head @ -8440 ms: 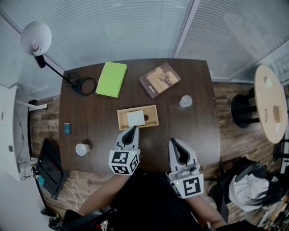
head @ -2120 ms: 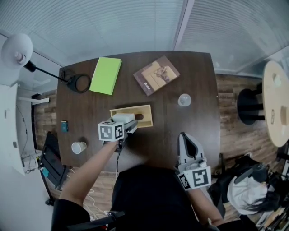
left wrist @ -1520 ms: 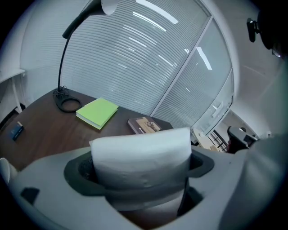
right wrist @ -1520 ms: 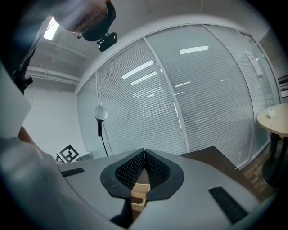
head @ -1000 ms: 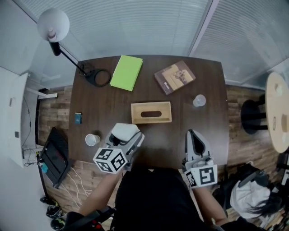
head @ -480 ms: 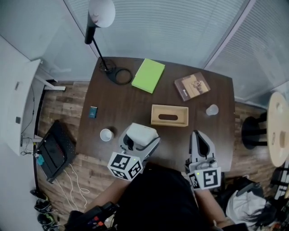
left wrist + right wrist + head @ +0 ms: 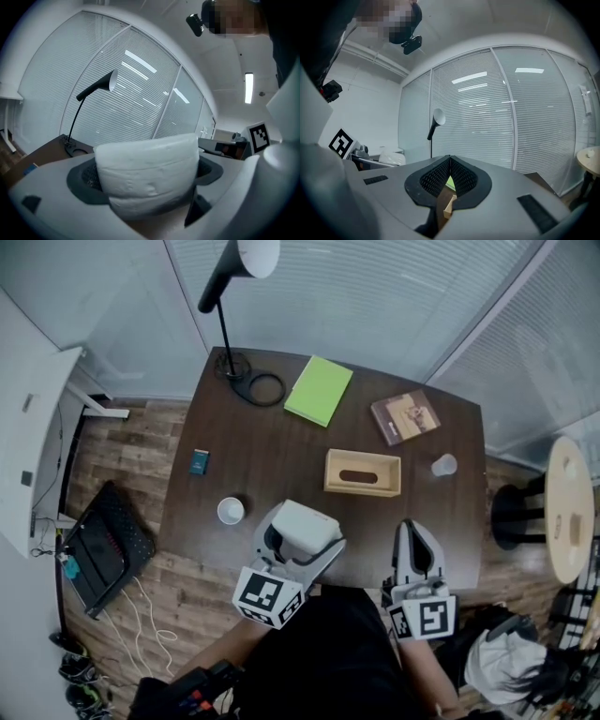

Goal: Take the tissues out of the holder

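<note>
Tissues (image 7: 147, 178) sit squeezed between my left gripper's (image 7: 300, 545) jaws, clear of the holder (image 7: 363, 472), which lies well ahead on the table (image 7: 262, 456); my right gripper (image 7: 450, 161) is pinched together, empty; the soft pack could slide out if my squeeze slackens.

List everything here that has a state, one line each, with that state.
left gripper, shut on tissues
right gripper, shut, empty
tissues, out of holder, clamped between jaws
holder, on table, nothing sticking from slot
paper cup, upright
glass, upright
green notebook, closed
brown book, closed
</note>
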The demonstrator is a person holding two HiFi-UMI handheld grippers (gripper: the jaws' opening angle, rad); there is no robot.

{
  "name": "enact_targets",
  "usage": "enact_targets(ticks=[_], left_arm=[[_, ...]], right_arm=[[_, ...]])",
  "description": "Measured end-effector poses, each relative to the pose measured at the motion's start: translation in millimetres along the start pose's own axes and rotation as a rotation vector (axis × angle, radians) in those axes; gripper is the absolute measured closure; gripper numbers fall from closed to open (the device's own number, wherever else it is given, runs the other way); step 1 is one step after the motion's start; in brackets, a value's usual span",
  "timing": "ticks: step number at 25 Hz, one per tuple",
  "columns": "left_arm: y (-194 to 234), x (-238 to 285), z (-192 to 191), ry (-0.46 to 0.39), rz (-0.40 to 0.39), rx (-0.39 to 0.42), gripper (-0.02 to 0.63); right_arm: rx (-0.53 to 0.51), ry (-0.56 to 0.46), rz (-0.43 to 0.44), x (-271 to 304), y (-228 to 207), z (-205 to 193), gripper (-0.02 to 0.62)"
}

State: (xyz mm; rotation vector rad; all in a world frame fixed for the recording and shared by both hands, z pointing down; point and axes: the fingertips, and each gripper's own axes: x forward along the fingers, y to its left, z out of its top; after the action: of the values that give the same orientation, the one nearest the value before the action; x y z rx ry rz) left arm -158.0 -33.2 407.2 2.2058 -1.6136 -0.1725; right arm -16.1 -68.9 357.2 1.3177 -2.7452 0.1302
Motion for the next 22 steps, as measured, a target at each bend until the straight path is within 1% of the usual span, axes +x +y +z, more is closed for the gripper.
enact_targets(ticks=[2, 6, 9, 11, 16, 22], left_arm=[[-5.1, -8.6, -4.4, -0.003, -0.032, 0.025, 0.094], [-8.6, -23.2, -10.2, -0.001, -0.069, 0.031, 0.094], [-15.7, -30.5, -8.1, 0.0, -0.085, 0.047, 0.095], [-22.7, -34.9, -3.0, -0.016, -0.092, 0.059, 0.095], [-37.2, -46.1, 5.6, -0.044, -0.085, 0.079, 0.095], [-55.1, -56.7, 9.1, -0.069, -0.033, 0.108, 0.095]], right_arm=[[-0.006, 0.011, -0.007, -6.1, 13.4, -3.5, 0.584], [-0.004, 0.024, -0.021, -13.7, 39.1, -12.2, 0.584], [-0.005, 0.028, -0.029, -19.9, 46.5, -14.3, 0.584], [-0.013, 0.024, -0.028, -24.8, 48.2, -11.7, 0.584], [-0.012, -0.002, -0.018, -35.2, 50.2, -6.3, 0.584], [-0.008, -0.023, 0.024, -47.2, 46.8, -2.7, 0.584]])
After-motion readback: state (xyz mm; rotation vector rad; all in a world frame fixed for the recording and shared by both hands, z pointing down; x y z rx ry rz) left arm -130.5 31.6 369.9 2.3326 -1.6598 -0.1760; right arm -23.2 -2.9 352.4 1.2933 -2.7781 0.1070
